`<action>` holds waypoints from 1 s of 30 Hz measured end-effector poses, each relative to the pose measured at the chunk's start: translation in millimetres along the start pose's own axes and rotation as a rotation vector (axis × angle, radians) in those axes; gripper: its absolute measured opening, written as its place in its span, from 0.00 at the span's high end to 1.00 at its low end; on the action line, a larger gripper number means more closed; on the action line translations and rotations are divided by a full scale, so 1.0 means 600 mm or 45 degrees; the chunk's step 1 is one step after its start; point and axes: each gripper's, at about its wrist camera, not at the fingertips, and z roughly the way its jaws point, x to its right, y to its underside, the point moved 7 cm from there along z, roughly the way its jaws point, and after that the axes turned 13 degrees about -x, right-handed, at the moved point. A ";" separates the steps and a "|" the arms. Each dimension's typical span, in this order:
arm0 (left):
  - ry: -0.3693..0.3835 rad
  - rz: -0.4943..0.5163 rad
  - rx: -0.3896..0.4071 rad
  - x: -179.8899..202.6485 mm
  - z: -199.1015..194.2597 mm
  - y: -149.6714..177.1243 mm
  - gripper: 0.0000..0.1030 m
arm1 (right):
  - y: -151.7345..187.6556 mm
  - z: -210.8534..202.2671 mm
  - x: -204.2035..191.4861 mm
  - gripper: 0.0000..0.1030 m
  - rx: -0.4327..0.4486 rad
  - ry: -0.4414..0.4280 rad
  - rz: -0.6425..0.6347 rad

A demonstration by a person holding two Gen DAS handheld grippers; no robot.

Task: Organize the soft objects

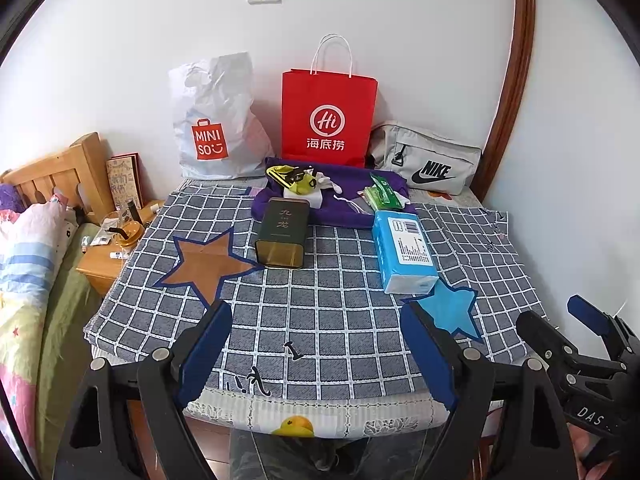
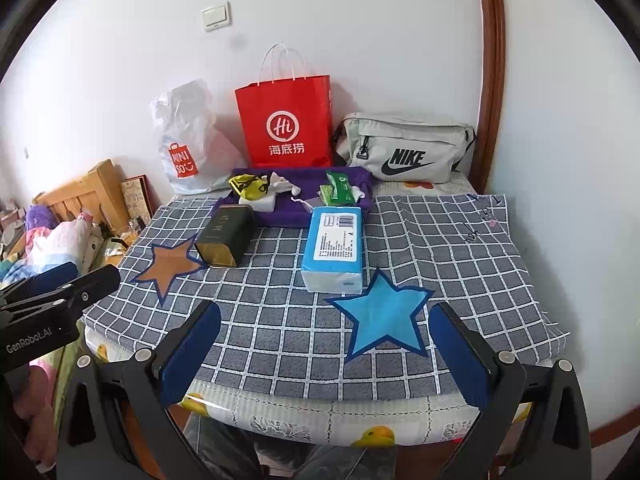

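Note:
A blue tissue pack [image 1: 403, 252] [image 2: 335, 249] lies mid-table beside a dark green tin [image 1: 282, 233] [image 2: 226, 236]. Behind them a purple cloth [image 1: 344, 196] [image 2: 288, 200] carries a yellow pouch [image 1: 298, 182] [image 2: 249, 185], a white item and a green wipes pack [image 1: 383, 194] [image 2: 339, 189]. My left gripper [image 1: 316, 356] is open and empty over the table's near edge. My right gripper [image 2: 325, 354] is open and empty, near the blue star [image 2: 382, 316]. Each gripper shows at the edge of the other's view.
A checked cloth [image 1: 320, 312] [image 2: 440, 248] with a brown star [image 1: 208, 264] covers the table. Against the wall stand a white Miniso bag [image 1: 214, 128], a red paper bag [image 1: 326, 116] and a grey Nike pouch [image 1: 428, 160]. A bed and nightstand [image 1: 100, 256] are left.

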 end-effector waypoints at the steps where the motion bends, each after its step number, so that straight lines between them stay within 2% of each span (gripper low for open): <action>1: 0.000 0.002 0.000 0.001 0.000 0.000 0.17 | 0.000 0.000 0.000 0.01 0.001 0.002 0.001; 30: 0.000 0.003 -0.003 0.001 0.000 0.003 0.17 | 0.006 -0.008 0.003 0.01 0.014 -0.003 0.003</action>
